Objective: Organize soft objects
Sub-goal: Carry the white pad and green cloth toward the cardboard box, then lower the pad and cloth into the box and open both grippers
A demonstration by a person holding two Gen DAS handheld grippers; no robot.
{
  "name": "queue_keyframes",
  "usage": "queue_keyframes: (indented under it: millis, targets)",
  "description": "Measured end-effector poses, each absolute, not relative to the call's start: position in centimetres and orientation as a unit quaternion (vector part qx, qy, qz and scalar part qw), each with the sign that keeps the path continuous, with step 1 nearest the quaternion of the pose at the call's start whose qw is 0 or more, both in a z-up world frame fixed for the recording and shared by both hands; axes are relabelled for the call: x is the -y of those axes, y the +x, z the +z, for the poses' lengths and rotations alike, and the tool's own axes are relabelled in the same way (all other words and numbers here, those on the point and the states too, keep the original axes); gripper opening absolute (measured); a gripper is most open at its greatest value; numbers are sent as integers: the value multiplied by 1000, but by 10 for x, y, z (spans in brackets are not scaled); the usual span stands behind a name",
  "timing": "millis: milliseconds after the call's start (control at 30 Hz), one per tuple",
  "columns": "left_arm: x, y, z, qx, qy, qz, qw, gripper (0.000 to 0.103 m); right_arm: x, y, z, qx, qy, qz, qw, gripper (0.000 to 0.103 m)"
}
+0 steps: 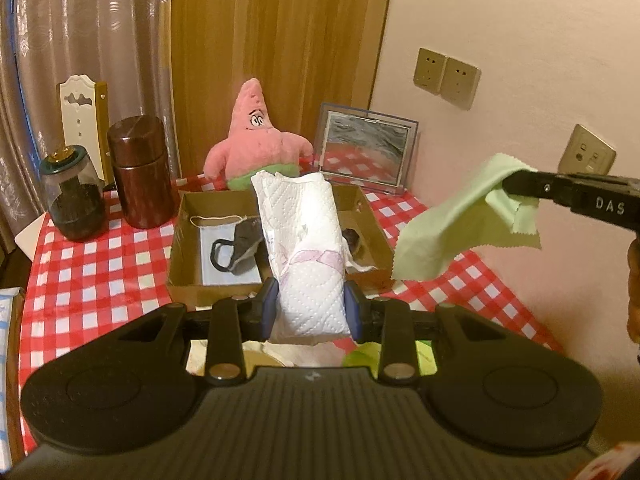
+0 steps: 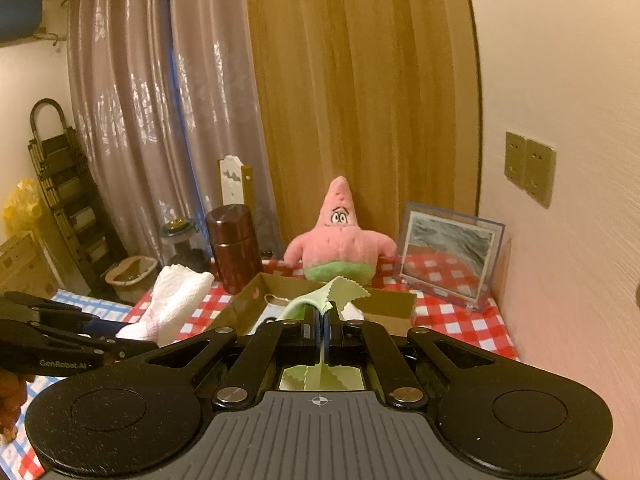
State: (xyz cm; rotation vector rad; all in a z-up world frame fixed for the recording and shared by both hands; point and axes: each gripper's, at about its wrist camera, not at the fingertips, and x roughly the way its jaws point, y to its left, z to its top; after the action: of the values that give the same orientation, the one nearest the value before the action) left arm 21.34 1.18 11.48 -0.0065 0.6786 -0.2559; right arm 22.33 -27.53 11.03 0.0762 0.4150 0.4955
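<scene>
Left gripper: jaws clamped on a folded wad of white paper towel, held up off the desk, pointing toward 12 o'clock over the box.
Right gripper: jaws clenched tight on a thin green cloth; in the left view it hangs at 3 o'clock, clear of the desk.
Box: open cardboard tray at mid-desk, already holding a dark mask on a pale blue sheet.
Step in hand: likely carrying both soft things to the box.
Doing it well: bring each over a free part of the tray before letting go; lower the towel so it does not unroll, and let the cloth's loose end touch down first so it does not drape over the rim.
Risk: the two grippers are near each other, so drop one at a time.
Desk: red-and-white check cloth; pink plush at 12 o'clock behind the box, brown canister and glass jar at 10, picture frame at 1.
Room: wooden panel and grey curtains behind, pale wall with sockets at right.
</scene>
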Motion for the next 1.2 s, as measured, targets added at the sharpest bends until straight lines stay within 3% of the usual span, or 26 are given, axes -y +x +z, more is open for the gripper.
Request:
queue_keyframes:
  millis: [1200]
  targets:
    - [-40, 348, 69, -384, 59, -124, 913, 31, 250, 353, 63, -271, 4, 216, 938, 2]
